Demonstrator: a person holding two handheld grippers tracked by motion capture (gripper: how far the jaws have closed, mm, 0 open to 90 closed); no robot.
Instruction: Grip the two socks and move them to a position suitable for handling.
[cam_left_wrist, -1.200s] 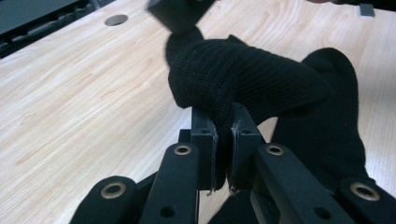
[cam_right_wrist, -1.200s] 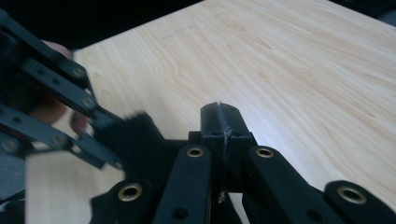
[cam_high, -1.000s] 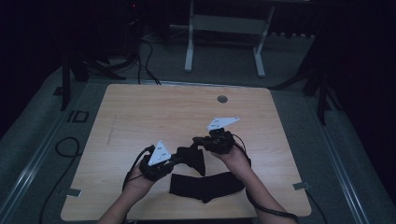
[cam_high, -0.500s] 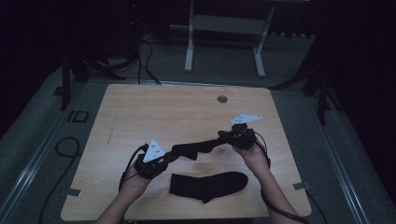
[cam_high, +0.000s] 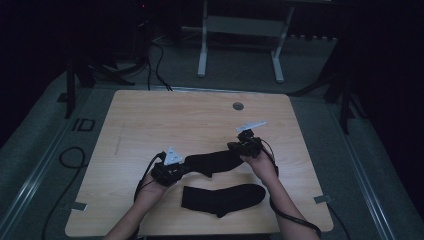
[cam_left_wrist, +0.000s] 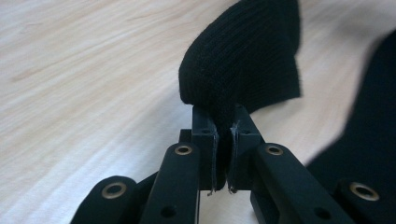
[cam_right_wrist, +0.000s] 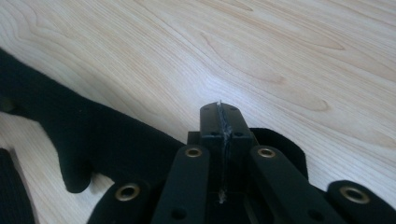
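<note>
2 black socks on the wooden table (cam_high: 150, 120). The held sock (cam_high: 212, 162) stretches between both grippers, just beyond the second sock (cam_high: 222, 199), which lies flat near the table's near edge.

Left gripper (cam_high: 172, 170): jaws clamped on one end of the held sock. In the left gripper view the ribbed fabric (cam_left_wrist: 243, 65) bunches up out of the closed jaws, pinched between the pads (cam_left_wrist: 211, 140).

Right gripper (cam_high: 240, 146): grips the other end. In the right gripper view the jaws stand almost together, having just been opening a little; a thin fold of sock sits in the slit, and the rest of the held sock (cam_right_wrist: 93, 140) trails off to the left over the wood.

Second sock shows at the right edge of the left gripper view (cam_left_wrist: 369, 140), apart from the held one.

Each gripper is held by one hand; cables trail back toward the person.
</note>
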